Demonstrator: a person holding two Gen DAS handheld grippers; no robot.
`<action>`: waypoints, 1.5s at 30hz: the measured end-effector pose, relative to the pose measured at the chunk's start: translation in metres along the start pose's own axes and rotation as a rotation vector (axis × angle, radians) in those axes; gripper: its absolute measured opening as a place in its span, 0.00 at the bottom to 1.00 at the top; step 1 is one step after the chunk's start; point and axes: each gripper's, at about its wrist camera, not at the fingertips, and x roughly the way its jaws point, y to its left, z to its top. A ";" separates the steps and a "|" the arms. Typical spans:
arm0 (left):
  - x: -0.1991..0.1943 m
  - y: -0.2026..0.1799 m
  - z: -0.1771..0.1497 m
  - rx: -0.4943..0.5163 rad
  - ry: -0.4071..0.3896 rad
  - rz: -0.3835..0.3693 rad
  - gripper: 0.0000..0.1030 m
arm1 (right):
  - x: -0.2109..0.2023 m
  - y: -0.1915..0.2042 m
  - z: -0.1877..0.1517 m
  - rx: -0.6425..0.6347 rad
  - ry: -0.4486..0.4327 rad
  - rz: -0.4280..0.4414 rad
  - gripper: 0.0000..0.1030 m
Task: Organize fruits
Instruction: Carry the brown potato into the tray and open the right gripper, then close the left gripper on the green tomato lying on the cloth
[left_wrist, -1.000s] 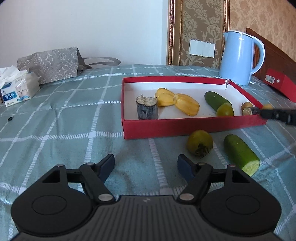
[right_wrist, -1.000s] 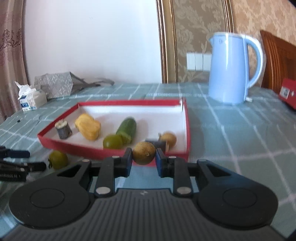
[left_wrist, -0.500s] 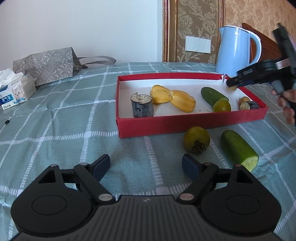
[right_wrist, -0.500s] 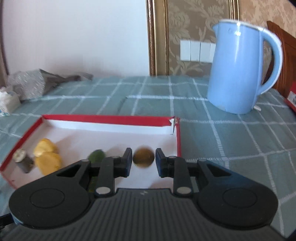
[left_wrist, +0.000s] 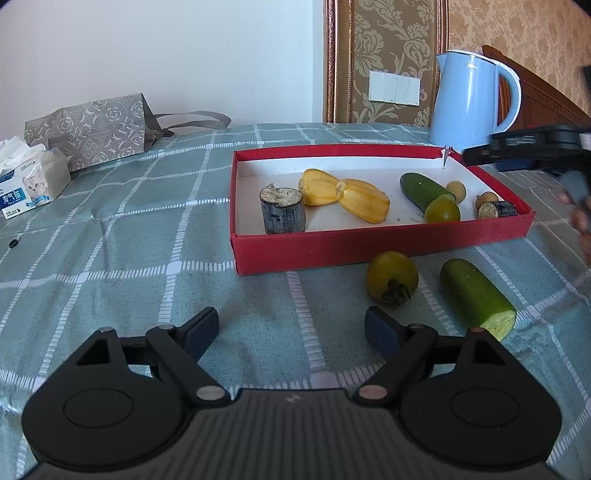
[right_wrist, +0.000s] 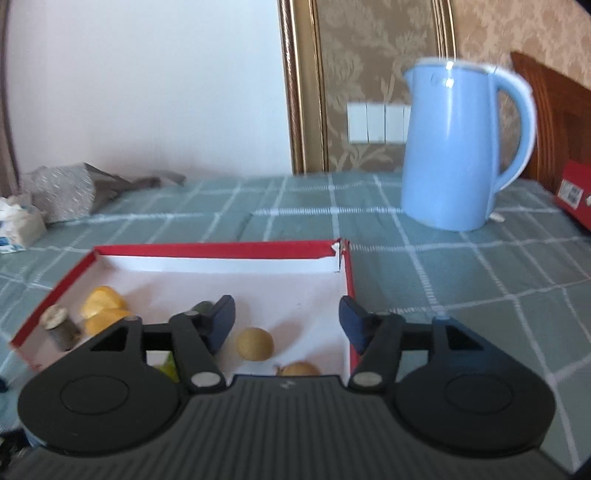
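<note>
Most fruit lies in the red box (left_wrist: 369, 247); my right hand-held gripper (right_wrist: 287, 320), jaws opening and empty, hovers above a small round fruit (right_wrist: 255, 343) inside, while my wide-open left hand-held gripper (left_wrist: 291, 326) faces the green tomato (left_wrist: 392, 274) and cucumber piece (left_wrist: 476, 295) left on the tabletop (left_wrist: 110, 258).

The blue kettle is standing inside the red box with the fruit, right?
Not quite. The blue kettle stands outside the red box, on the checked cloth behind its far right corner, as the left wrist view shows. The fruit part is right: the yellow pieces lie inside the box.
</note>
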 end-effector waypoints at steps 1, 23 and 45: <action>0.000 0.000 0.000 0.000 0.000 0.000 0.84 | -0.011 0.000 -0.004 0.003 -0.017 0.010 0.65; -0.010 -0.007 0.022 -0.073 -0.062 -0.101 0.84 | -0.090 0.001 -0.072 0.048 -0.130 0.065 0.86; 0.025 -0.045 0.033 0.039 0.037 -0.121 0.33 | -0.082 -0.003 -0.078 0.080 -0.130 0.080 0.87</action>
